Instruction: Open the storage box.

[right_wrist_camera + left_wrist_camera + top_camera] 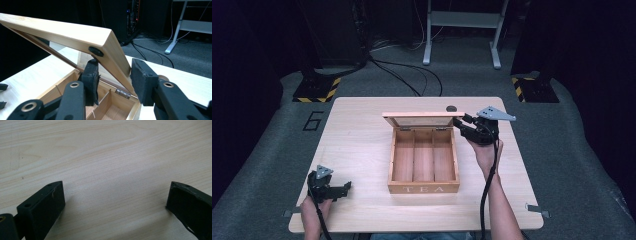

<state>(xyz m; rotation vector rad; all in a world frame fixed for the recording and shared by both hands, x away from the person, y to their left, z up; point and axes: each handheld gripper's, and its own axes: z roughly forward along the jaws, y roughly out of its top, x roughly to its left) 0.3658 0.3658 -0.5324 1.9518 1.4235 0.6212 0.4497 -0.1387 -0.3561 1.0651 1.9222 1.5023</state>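
On the surface (362, 125), centre: one wooden box (424, 188), "TEA" on its front wall, three bare compartments running front to back. Lid (419, 120) raised on rear hinges, tilted, its long axis left to right.

Right gripper (460, 124): nearer hand by far, at the lid's right end. Its fingers (91, 80) straddle the lid's corner edge, one under the lid, one outside; they look partly closed on the wood, though firm contact on both sides cannot be confirmed. Judged: the lid swings from this hold, up or down.

Left gripper (345, 188): resting near the front-left corner of the surface, well apart from the box. Fingers (47, 202) spread wide, holding nothing.
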